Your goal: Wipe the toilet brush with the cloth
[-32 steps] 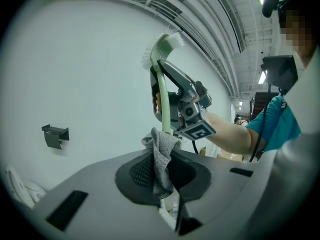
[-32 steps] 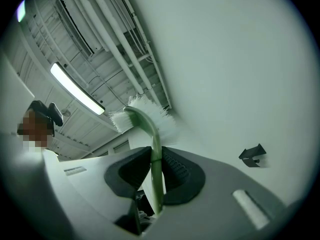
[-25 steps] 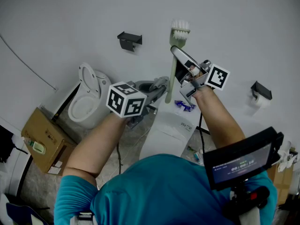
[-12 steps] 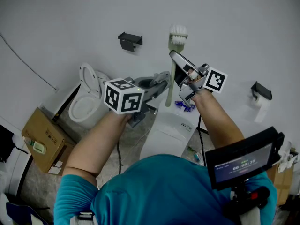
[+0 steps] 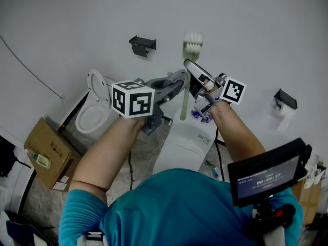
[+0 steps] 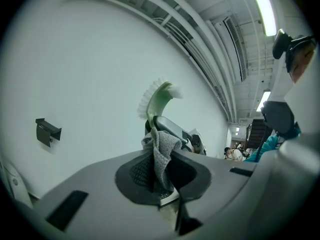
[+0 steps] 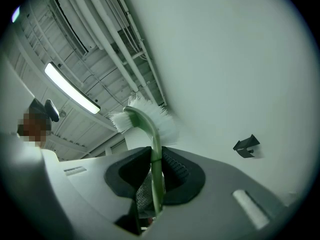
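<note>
**Toilet brush clamped, cloth at its handle**

The right tool [image 5: 193, 75] pinches the pale-green handle of the toilet brush [image 5: 193, 41]. The bristle head points upward against the white wall [image 5: 251, 24]. The left tool [image 5: 177, 83] is closed on the grey cloth [image 6: 161, 151], held at the handle just beside the right tool. A toilet [image 5: 94, 108] stands at lower left.

The cloth [image 6: 161, 156] is largely hidden within the left gripper [image 6: 162, 178]; the handle end of the toilet brush [image 7: 155, 151] is concealed by the right gripper [image 7: 156, 180].
</note>
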`<state>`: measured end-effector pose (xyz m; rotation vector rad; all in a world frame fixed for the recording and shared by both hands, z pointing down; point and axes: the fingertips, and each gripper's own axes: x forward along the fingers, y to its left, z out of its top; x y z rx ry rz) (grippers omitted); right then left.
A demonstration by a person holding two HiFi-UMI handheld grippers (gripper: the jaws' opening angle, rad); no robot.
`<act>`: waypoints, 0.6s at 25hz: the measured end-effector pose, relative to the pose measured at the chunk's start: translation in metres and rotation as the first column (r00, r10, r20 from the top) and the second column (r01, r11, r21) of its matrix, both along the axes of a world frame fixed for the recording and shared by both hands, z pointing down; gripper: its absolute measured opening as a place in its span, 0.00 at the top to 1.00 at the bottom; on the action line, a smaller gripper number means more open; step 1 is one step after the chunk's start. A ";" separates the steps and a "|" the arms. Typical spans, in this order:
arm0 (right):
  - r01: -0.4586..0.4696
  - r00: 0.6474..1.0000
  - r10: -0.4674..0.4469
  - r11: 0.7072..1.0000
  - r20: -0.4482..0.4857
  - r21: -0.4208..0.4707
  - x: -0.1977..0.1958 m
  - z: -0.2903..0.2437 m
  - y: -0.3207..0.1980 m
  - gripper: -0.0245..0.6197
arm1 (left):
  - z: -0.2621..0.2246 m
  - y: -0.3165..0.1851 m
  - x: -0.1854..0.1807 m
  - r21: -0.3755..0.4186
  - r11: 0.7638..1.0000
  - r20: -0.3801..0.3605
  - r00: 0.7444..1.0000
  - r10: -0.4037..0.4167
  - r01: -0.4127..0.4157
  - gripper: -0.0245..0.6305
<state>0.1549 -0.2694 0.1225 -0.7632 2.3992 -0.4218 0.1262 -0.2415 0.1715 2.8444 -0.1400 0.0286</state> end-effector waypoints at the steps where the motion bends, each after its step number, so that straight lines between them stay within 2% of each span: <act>1: 0.001 1.000 -0.001 1.000 0.002 -0.003 -0.001 0.001 0.000 0.86 | -0.002 -0.001 -0.001 -0.006 1.000 -0.008 1.000 -0.002 0.002 0.90; 9: 0.011 1.000 -0.011 1.000 -0.004 -0.007 -0.004 0.004 0.004 0.86 | -0.013 -0.004 -0.002 -0.039 0.999 -0.063 0.998 0.001 -0.003 0.90; 12: 0.004 1.000 -0.004 1.000 0.021 0.007 0.004 -0.006 0.007 0.86 | -0.007 -0.008 -0.010 -0.060 0.998 -0.083 0.997 -0.003 -0.002 0.90; 15: 0.024 0.999 -0.026 0.999 0.043 0.047 0.007 -0.029 0.017 0.86 | 0.018 -0.019 -0.021 -0.076 0.997 -0.042 0.999 -0.032 0.029 0.90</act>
